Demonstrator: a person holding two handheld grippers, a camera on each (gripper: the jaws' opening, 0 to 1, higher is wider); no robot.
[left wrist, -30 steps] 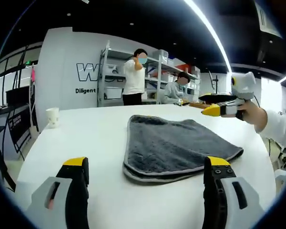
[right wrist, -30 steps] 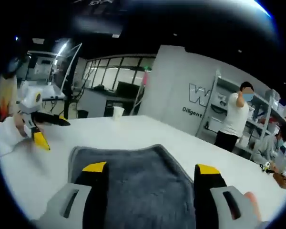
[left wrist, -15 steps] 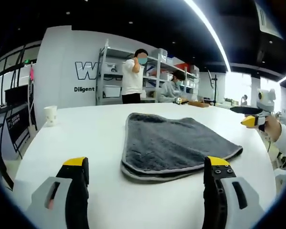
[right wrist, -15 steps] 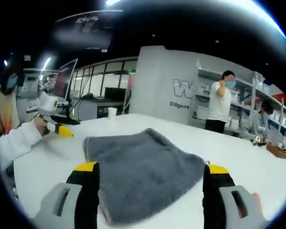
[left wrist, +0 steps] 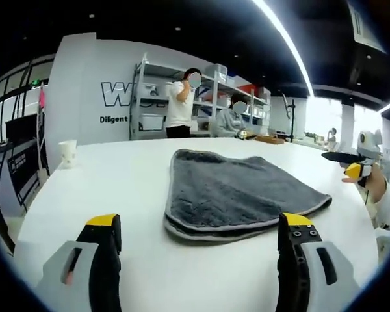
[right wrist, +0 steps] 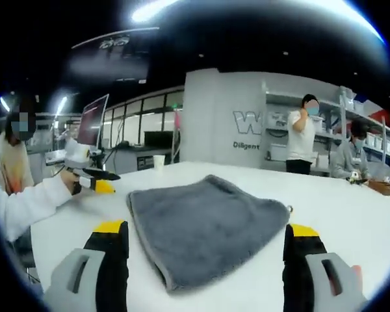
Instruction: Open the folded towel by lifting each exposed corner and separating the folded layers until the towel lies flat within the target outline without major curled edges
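Towel [left wrist: 231,195], folded, lies on the white table [left wrist: 117,188], in the middle of the left gripper view; in the right gripper view the towel [right wrist: 208,224] sits centre frame as well. It is dark grey and plush, with a paler stitched edge. In the left gripper view its long axis runs from the upper left of the cloth toward the lower right, and the near edge shows stacked layers, one lip over another. In the right gripper view the nearest corner points toward the bottom of the frame, between the jaws, and the cloth widens toward the far side.

Going left to right in the left gripper view: a paper cup [left wrist: 67,153] stands at the left edge of the table, well apart from the towel; the left gripper [left wrist: 198,227] has its yellow-tipped jaws spread wide, holding nothing, short of the towel's near edge; at far right the right gripper [left wrist: 351,166] hangs clear of the cloth.

In the right gripper view the left gripper [right wrist: 97,182] shows at left in a hand, and the right gripper [right wrist: 205,231] stands spread, empty, its jaws either side of the towel's near corner.
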